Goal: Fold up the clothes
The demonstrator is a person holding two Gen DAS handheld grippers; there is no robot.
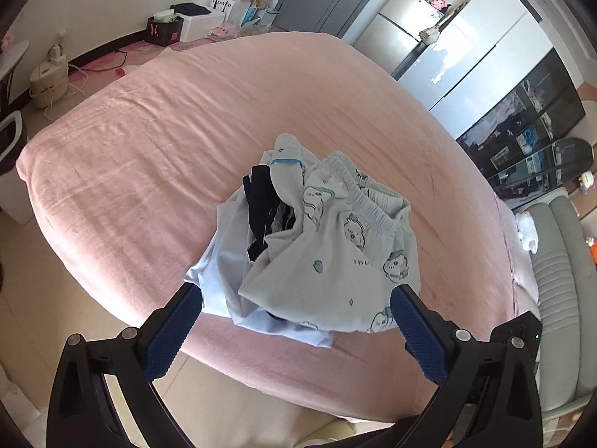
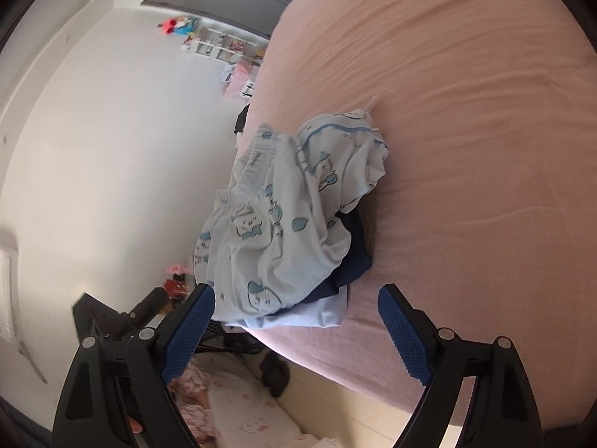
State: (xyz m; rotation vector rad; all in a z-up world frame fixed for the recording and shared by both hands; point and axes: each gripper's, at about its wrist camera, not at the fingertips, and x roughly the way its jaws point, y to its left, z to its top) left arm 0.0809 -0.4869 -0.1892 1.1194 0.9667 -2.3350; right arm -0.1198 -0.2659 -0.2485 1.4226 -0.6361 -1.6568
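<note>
Bedroom: bed [image 1: 156,119] under a pink sheet fills most of both views, with a fridge [image 1: 406,26] and a dark glass cabinet [image 1: 522,127] behind it and a grey sofa [image 1: 559,261] off to one side.

Clothes pile [image 1: 317,239] sits near the bed's front edge, bunched, nothing laid flat. Top layer is pale printed pyjama bottoms [image 1: 358,246] with the elastic waistband facing up. A dark navy garment [image 1: 261,201] is tucked into the heap, and a plain light-blue piece [image 1: 216,257] lies at the bottom, spilling towards the edge. Same stack in the right wrist view [image 2: 283,231].

Left claw [image 1: 296,321]: jaws spread wide, empty, hovering just short of the near edge of the pile. Right claw [image 2: 296,321]: jaws also wide apart, empty, pile just ahead of the fingertips, no pad touching cloth in either view.

Step, as I read it: at or near the start, nothing folded yet, picking which garment to take.

Next move needs: pinch only the top pyjama bottoms, ideally at the waistband, one claw per side. Lift clear of the heap without dragging the navy piece along, then spread flat on the open sheet behind. Risk: grabbing two layers at once.
</note>
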